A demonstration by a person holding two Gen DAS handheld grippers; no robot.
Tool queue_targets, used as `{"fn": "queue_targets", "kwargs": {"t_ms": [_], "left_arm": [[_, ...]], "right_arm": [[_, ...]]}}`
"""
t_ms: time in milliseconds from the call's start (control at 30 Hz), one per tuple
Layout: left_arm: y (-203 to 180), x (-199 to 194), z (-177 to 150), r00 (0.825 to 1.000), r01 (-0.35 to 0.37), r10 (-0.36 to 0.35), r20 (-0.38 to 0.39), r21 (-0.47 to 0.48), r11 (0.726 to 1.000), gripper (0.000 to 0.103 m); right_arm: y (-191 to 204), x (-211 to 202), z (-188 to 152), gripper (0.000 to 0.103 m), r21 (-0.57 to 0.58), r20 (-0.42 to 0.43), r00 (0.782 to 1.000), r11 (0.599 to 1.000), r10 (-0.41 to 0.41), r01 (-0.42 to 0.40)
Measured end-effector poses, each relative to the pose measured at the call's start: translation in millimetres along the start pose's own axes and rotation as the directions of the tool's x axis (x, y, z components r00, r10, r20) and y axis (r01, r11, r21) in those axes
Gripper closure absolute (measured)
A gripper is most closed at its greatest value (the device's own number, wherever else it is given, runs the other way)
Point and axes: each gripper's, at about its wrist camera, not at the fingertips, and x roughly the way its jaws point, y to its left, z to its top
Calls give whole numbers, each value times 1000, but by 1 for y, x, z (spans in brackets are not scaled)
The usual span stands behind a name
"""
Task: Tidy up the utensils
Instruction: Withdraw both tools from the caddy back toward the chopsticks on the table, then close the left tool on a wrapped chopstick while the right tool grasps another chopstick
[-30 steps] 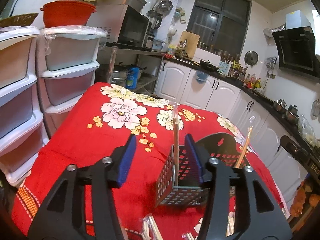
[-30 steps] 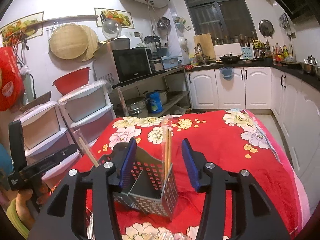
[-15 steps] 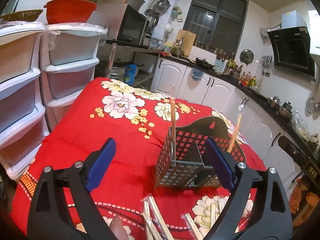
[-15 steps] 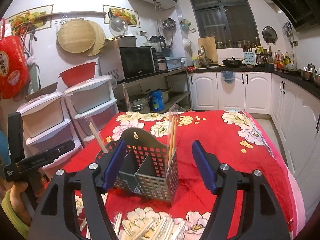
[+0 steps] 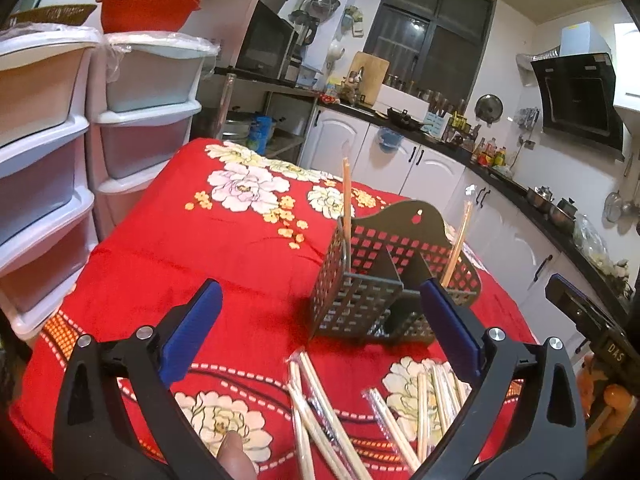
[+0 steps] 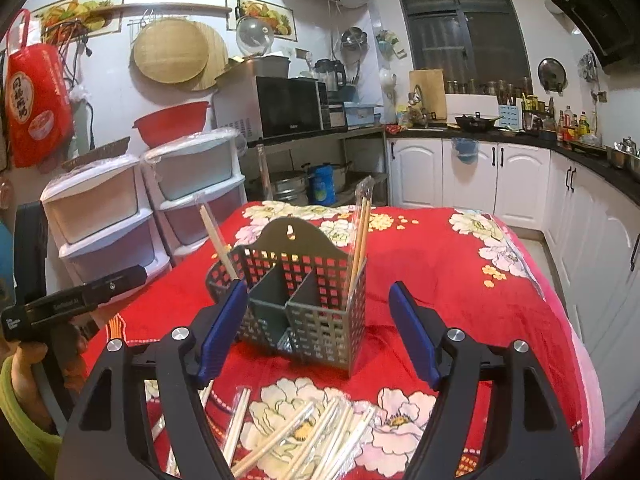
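Beyond the worktop's far left corner you had two stacks of plastic drawers (image 6: 120,216), with a red basin (image 6: 172,124) on top of one. A microwave (image 6: 276,106) sat on a metal rack (image 6: 320,160) past the far edge. White cabinets (image 6: 472,176) ran under a dark counter beyond the right edge.

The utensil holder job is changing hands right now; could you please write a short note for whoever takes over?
Left gripper: jaws open, empty, just been widening.
Right gripper: jaws open, empty, just been widening.
The utensil holder stands upright on the red tablecloth.
Done: wrapped chopsticks stand in its two end compartments.
Left: the loose wrapped chopsticks lying in front of it.
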Motion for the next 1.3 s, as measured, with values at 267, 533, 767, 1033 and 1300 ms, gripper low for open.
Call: {"fn": "queue_targets", "kwargs": {"t_ms": [267, 533, 767, 1033, 1300], "left_arm": [[10, 0, -17, 999, 5, -6, -50, -20, 1000, 13], [17, 4, -36, 994, 2, -5, -113, -33, 999, 19], [21, 13, -54, 982, 11, -20, -188, -49, 999, 37], [26, 34, -74, 952, 23, -51, -303, -94, 995, 50], [29, 63, -83, 920, -2, -42, -389, -112, 994, 59]], "right_arm": [[-4, -1, -17, 32, 11, -50, 999, 1000, -4, 5], [-4, 0, -36, 32, 15, -94, 996, 1000, -7, 8], [-7, 1, -53, 32, 23, -136, 991, 1000, -6, 9], [-13, 6, -72, 33, 38, -196, 981, 999, -7, 15], [-18, 19, -85, 33, 45, -254, 967, 999, -5, 17]]}}
